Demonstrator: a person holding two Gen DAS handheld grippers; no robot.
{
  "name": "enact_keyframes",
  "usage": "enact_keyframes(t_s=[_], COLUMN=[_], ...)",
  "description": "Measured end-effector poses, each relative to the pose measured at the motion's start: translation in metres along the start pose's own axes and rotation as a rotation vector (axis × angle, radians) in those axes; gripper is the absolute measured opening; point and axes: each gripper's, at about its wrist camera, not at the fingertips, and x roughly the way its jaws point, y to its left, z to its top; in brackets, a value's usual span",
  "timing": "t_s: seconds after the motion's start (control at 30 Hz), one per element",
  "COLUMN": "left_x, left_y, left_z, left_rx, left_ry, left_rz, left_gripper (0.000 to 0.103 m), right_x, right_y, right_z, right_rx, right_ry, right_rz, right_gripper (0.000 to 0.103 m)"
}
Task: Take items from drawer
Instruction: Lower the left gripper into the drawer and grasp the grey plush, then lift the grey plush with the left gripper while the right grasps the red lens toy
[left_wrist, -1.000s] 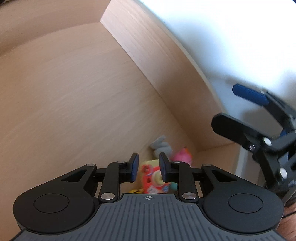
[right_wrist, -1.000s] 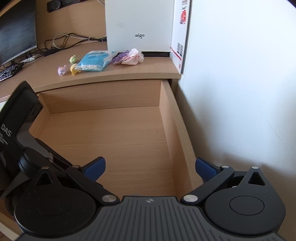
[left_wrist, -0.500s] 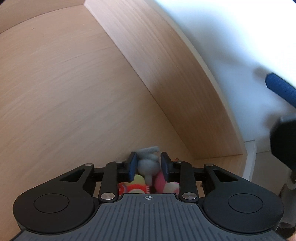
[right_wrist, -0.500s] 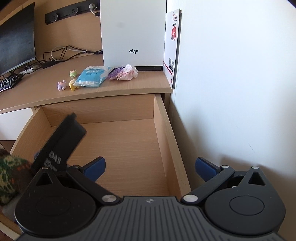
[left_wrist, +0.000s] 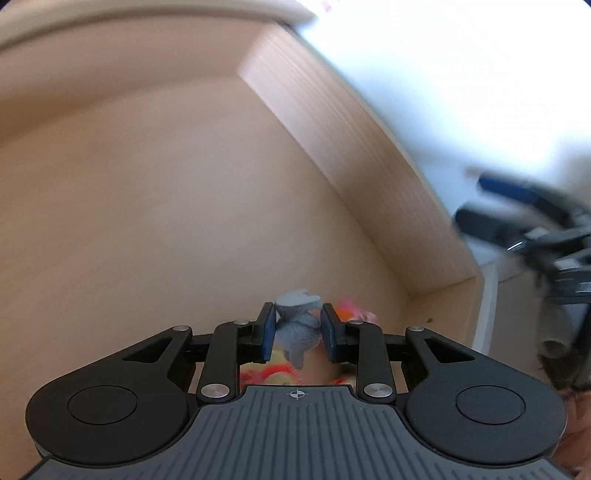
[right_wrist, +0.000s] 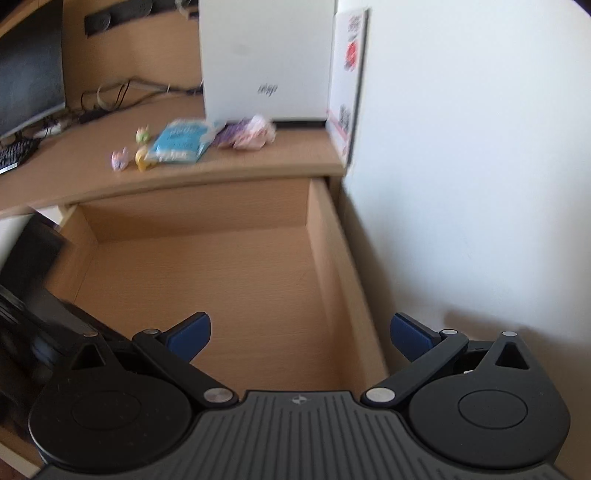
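Observation:
In the left wrist view my left gripper (left_wrist: 297, 334) is shut on a small grey toy figure (left_wrist: 297, 325), held above the floor of the open wooden drawer (left_wrist: 147, 221). A pink toy (left_wrist: 354, 314) and a red-and-yellow toy (left_wrist: 273, 374) lie in the drawer corner below the fingers. My right gripper (right_wrist: 300, 332) is open and holds nothing; it hovers over the drawer's front right, and shows blurred in the left wrist view (left_wrist: 524, 218). The drawer floor (right_wrist: 207, 280) in the right wrist view looks bare.
On the desk top (right_wrist: 258, 166) behind the drawer lie a blue packet (right_wrist: 183, 142), a purple-pink bag (right_wrist: 247, 133) and three tiny figures (right_wrist: 131, 155). A white box (right_wrist: 266, 59) stands behind them, a monitor (right_wrist: 29, 74) at left. A white wall (right_wrist: 480, 147) borders the right.
My left gripper closed on the grey figure and has lifted it off the other toys, tilting up. The right gripper drew back and stayed open.

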Motion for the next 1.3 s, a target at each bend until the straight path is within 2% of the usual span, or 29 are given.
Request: enact_keyframes(t_s=[0.13, 0.23, 0.33, 0.43, 0.53, 0.57, 0.73, 0.77, 0.8, 0.87, 0.97, 1.13, 1.23, 1.3], left_x=[-0.046, -0.057, -0.062, -0.066, -0.063, -0.042, -0.030, -0.029, -0.028, -0.028, -0.033, -0.038, -0.039, -0.050], left_y=[0.038, 0.062, 0.083, 0.079, 0.083, 0.081, 0.072, 0.071, 0.071, 0.071, 0.070, 0.060, 0.050, 0.041], left_z=[-0.016, -0.022, -0.025, -0.029, -0.026, -0.021, -0.022, -0.022, -0.022, -0.022, -0.026, -0.031, -0.033, -0.033], left_rx=[-0.052, -0.093, -0.137, -0.120, -0.127, -0.125, -0.106, -0.101, -0.099, -0.102, -0.096, -0.051, -0.014, 0.020], left_ry=[-0.105, -0.162, -0.155, -0.160, -0.151, -0.151, -0.139, -0.135, -0.133, -0.131, -0.136, -0.135, -0.136, -0.148], left_rz=[0.026, 0.046, 0.003, -0.039, -0.077, -0.081, -0.072, -0.070, -0.069, -0.067, -0.050, 0.023, 0.080, 0.082], left_gripper=[0.029, 0.029, 0.029, 0.029, 0.029, 0.029, 0.029, 0.029, 0.029, 0.029, 0.029, 0.029, 0.029, 0.029], right_x=[0.030, 0.047, 0.062, 0.085, 0.108, 0.114, 0.138, 0.139, 0.137, 0.131, 0.119, 0.085, 0.066, 0.053], right_y=[0.025, 0.049, 0.071, 0.091, 0.109, 0.113, 0.129, 0.134, 0.140, 0.151, 0.157, 0.149, 0.136, 0.126], right_z=[0.001, 0.002, 0.002, -0.004, -0.013, -0.016, -0.025, -0.026, -0.026, -0.026, -0.024, -0.014, -0.006, 0.000], right_rx=[-0.029, -0.054, -0.055, -0.023, -0.007, -0.001, 0.022, 0.004, -0.026, -0.085, -0.094, -0.082, -0.062, -0.056], right_ry=[0.123, 0.198, 0.286, 0.431, 0.553, 0.580, 0.686, 0.686, 0.673, 0.656, 0.625, 0.507, 0.418, 0.333], right_rz=[0.028, 0.083, 0.170, 0.261, 0.280, 0.278, 0.269, 0.258, 0.249, 0.233, 0.253, 0.238, 0.198, 0.163], right_gripper=[0.103, 0.103, 0.103, 0.103, 0.103, 0.098, 0.080, 0.076, 0.061, 0.050, 0.049, 0.049, 0.049, 0.049])
